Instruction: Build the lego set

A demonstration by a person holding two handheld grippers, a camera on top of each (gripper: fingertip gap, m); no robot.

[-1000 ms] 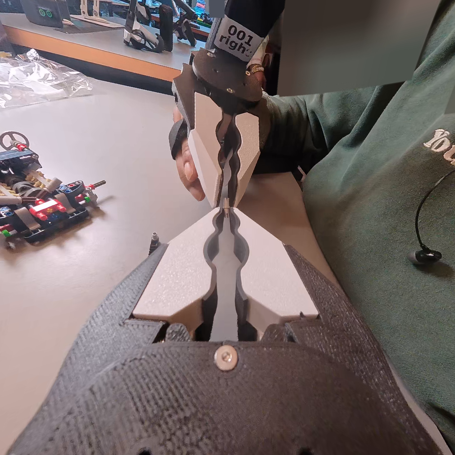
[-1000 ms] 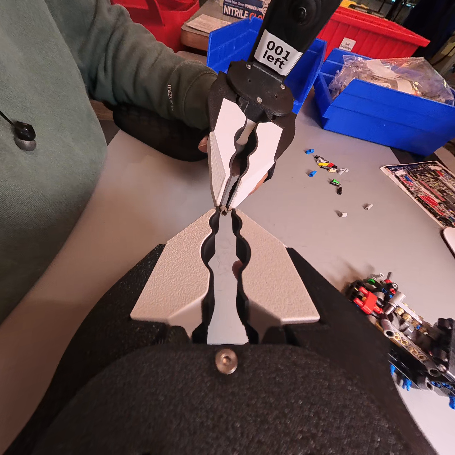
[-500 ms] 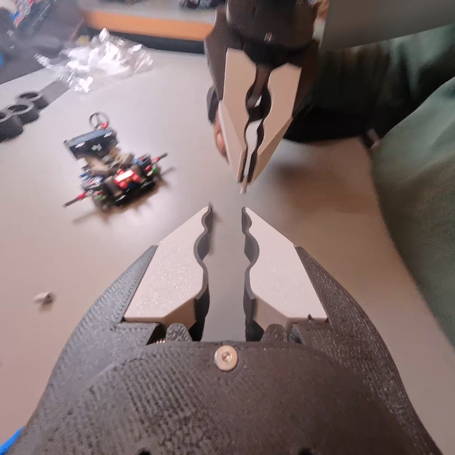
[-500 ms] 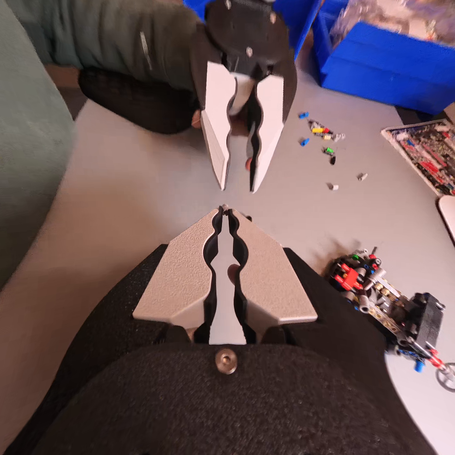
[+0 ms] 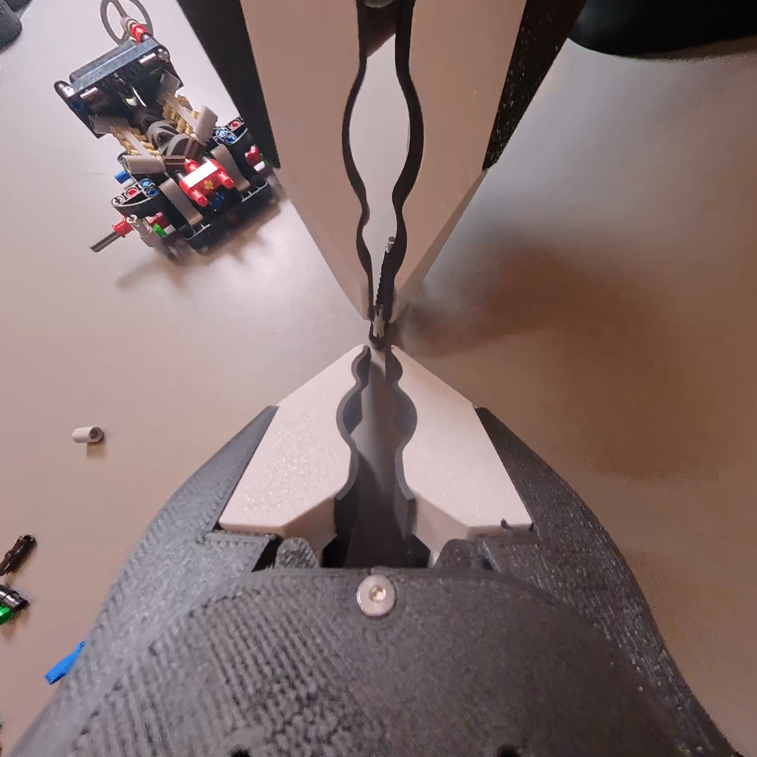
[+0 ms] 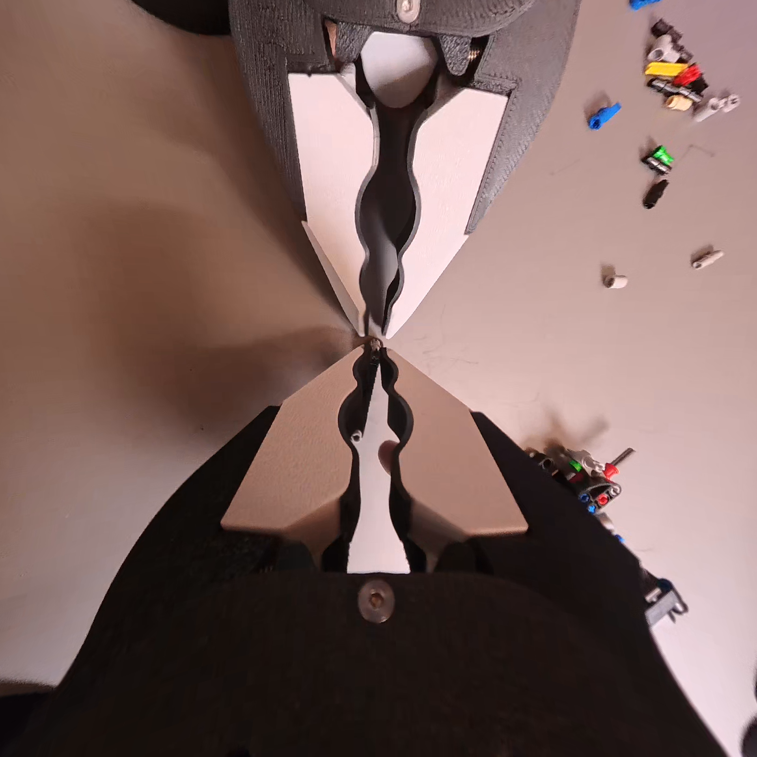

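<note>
A: While the right tool [image 6: 373,348] is closed on the thin black axle [image 6: 368,389], why does the left tool [image 5: 379,348] meet it tip to tip?

B: I think to push the small grey piece [image 5: 377,327] onto the axle end. Its tips are almost closed; whether they grip anything, I cannot tell.

A: And the lego model [image 5: 172,164]?

B: On the counter [image 5: 573,327], far to the left of the left tool, not touched.

No writing, label, brand, number or sign can be read anywhere in either view.
</note>
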